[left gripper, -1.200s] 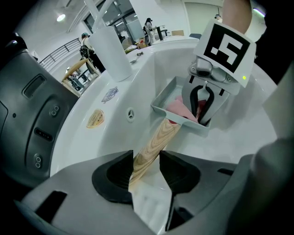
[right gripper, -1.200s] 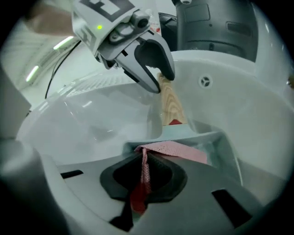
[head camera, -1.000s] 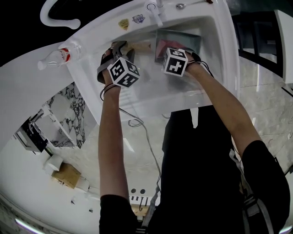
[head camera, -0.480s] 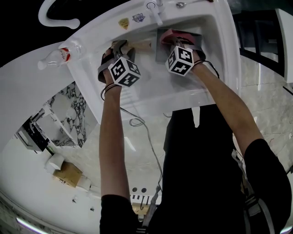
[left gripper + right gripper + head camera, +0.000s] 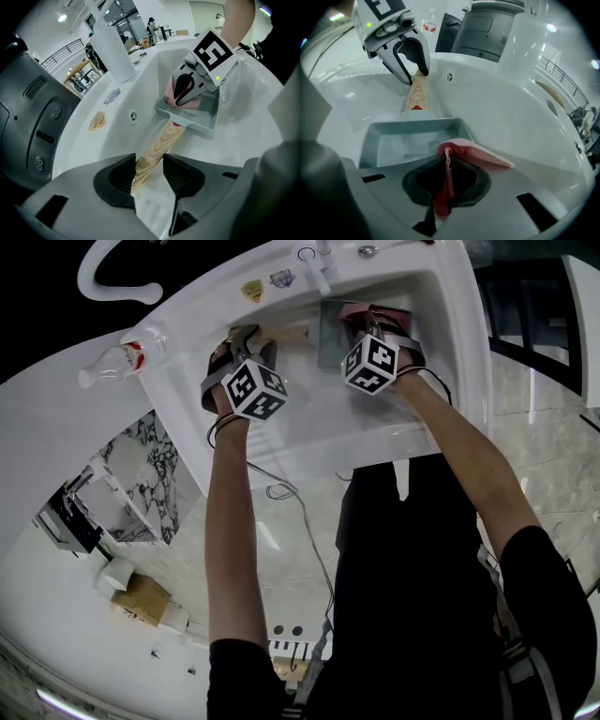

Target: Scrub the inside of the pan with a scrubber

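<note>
Here, my left gripper (image 5: 149,171) was clamped on the pan's wooden handle (image 5: 161,143). My right gripper (image 5: 446,180) pinched the pink scrubber (image 5: 476,152), which was folded against one side of the square grey pan (image 5: 405,140). The pan lay inside the white sink (image 5: 501,108). Farther off, a plastic bottle (image 5: 117,357) lay on the counter beside the sink.

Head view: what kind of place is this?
Probably a wash station in a large indoor hall: a white sink with a tap, a grey pan lying in it, and a pink scrubber over the pan.
</note>
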`<state>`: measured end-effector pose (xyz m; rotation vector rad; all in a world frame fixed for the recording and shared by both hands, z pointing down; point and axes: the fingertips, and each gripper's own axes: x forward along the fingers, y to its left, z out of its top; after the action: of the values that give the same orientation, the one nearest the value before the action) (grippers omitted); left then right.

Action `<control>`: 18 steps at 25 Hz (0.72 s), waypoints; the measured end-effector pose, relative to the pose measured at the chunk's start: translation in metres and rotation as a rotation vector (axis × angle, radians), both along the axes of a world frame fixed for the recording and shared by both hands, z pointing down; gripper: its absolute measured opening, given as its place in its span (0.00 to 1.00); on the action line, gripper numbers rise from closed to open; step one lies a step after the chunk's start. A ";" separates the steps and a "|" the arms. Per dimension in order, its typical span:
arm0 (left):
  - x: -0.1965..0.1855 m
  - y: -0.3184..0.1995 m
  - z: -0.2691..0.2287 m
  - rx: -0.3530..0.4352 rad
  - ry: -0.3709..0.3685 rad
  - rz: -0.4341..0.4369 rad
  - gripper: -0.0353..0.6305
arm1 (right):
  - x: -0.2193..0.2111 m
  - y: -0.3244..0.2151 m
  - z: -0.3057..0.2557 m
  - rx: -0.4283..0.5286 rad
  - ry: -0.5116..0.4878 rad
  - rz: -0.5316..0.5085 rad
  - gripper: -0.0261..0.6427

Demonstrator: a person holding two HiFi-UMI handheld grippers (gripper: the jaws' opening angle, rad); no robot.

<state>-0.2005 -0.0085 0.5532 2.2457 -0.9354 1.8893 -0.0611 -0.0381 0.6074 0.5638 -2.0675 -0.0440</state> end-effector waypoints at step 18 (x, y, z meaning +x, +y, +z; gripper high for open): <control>0.000 0.000 0.000 -0.003 -0.004 -0.008 0.32 | 0.000 0.095 0.005 -0.734 -0.151 -0.229 0.09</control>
<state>-0.2001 -0.0085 0.5534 2.2341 -0.9404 1.8916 -0.0616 0.0567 0.6127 -0.1251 -2.0924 0.6155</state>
